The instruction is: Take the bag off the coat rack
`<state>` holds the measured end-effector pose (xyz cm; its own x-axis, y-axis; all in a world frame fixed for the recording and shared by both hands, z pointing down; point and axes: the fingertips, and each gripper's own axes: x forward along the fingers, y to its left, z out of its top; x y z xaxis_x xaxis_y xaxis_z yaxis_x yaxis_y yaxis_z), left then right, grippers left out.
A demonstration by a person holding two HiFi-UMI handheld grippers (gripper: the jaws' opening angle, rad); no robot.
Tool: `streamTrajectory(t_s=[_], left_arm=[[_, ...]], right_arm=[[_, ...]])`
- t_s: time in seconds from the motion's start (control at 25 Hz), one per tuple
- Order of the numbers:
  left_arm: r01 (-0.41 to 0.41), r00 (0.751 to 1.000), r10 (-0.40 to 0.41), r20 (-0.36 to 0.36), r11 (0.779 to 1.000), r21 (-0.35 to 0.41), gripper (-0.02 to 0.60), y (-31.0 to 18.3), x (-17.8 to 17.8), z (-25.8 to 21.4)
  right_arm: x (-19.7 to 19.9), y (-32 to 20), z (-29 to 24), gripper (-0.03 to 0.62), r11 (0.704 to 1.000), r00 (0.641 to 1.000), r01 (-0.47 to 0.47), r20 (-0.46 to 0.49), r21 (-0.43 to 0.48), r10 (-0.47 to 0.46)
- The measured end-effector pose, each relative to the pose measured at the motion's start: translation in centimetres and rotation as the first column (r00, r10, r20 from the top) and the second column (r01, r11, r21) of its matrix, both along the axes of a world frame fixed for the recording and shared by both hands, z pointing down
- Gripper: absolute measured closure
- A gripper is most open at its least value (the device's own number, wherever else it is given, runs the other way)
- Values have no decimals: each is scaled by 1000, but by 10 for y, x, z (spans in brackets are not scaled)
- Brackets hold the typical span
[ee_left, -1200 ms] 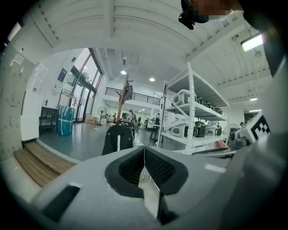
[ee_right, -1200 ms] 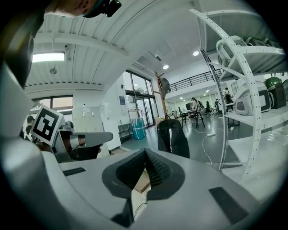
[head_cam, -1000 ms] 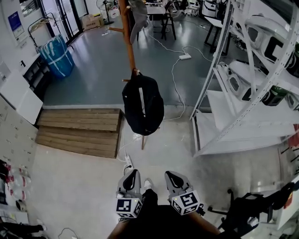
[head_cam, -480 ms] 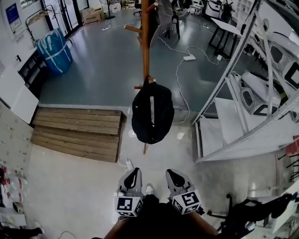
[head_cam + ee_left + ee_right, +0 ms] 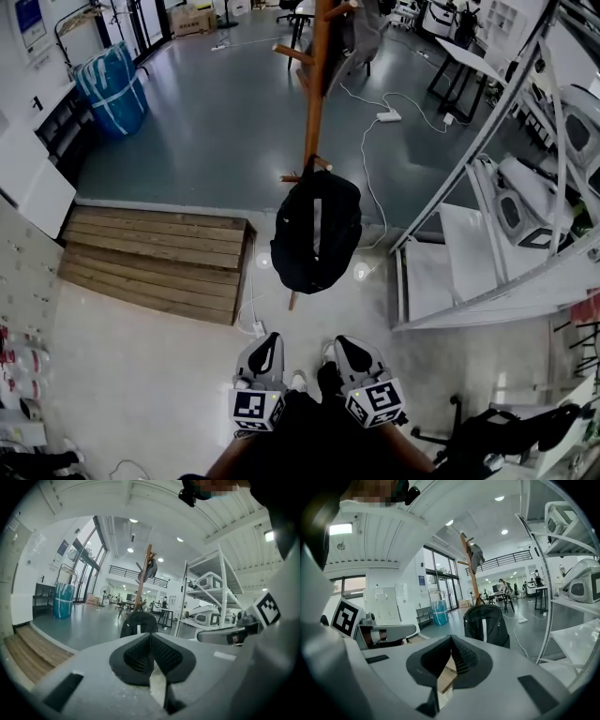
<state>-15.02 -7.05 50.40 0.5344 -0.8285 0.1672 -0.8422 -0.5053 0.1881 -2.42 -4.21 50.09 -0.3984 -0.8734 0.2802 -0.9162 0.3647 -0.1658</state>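
Observation:
A black backpack (image 5: 317,232) with a pale vertical stripe hangs from a low peg of the wooden coat rack (image 5: 315,94). A grey garment hangs from the rack's top. The backpack (image 5: 138,623) also shows ahead in the left gripper view, and the backpack (image 5: 486,624) fills the middle of the right gripper view. Both grippers are held low, close to the person's body, well short of the bag. My left gripper (image 5: 265,347) is shut and empty. My right gripper (image 5: 344,349) is shut and empty too.
A wooden ramp (image 5: 155,263) lies left of the rack's foot. White metal shelving (image 5: 506,206) with machines stands on the right. A white cable and power strip (image 5: 386,116) run over the grey floor. A blue wrapped bundle (image 5: 111,88) stands far left.
The view has moved toward the rack: the backpack and pole have shifted right and lower in the head view. Both grippers keep their place, shut.

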Motion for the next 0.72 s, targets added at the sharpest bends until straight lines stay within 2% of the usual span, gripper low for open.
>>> streamTrajectory(t_s=[0.2, 0.36, 0.72], left_arm=[[11, 1000, -11, 9, 1000, -20, 563, -21, 5, 4], [19, 1000, -19, 4, 1000, 4, 563, -45, 11, 3], [64, 998, -64, 19, 998, 7, 563, -117, 31, 2]], right_arm=[[1, -24, 6, 582, 1000, 1000, 22, 10, -9, -22], [8, -49, 9, 582, 1000, 999, 28, 19, -7, -27], [32, -128, 7, 582, 997, 997, 77, 23, 17, -77]])
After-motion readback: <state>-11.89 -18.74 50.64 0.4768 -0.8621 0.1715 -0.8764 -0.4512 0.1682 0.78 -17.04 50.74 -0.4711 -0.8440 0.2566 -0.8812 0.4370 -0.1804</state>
